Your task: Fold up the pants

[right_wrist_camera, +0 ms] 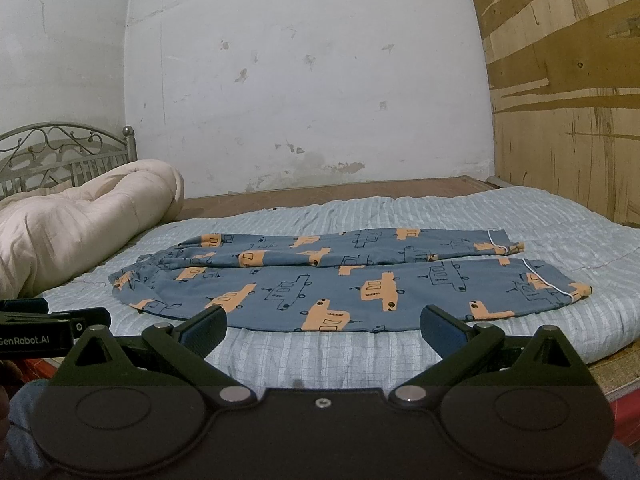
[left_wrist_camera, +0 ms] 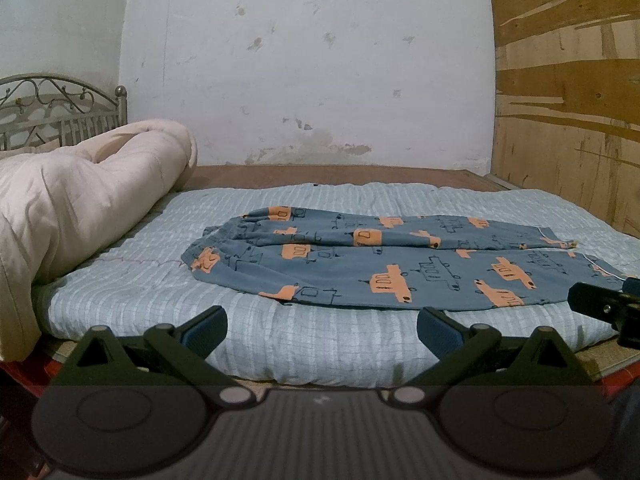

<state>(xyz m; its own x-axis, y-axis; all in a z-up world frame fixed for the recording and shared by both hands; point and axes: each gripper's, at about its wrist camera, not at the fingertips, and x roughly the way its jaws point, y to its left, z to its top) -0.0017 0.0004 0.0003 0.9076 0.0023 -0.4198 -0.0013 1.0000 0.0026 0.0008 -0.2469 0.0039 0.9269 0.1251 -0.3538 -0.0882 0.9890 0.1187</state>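
Blue pants (left_wrist_camera: 380,264) with orange car prints lie flat on the light blue quilt (left_wrist_camera: 280,340), waistband to the left, both legs running right side by side. They also show in the right wrist view (right_wrist_camera: 340,280). My left gripper (left_wrist_camera: 322,326) is open and empty, held just short of the bed's near edge, below the pants. My right gripper (right_wrist_camera: 324,326) is open and empty too, just in front of the near leg. The right gripper's fingers (left_wrist_camera: 600,304) show at the right edge of the left wrist view; the left gripper's fingers (right_wrist_camera: 60,316) show at the left of the right wrist view.
A rolled cream comforter (left_wrist_camera: 80,200) lies on the left of the bed in front of a metal headboard (left_wrist_camera: 60,112). A white wall stands behind and a plywood wall (left_wrist_camera: 568,100) closes the right side. The bed's wooden edge (left_wrist_camera: 612,360) shows at lower right.
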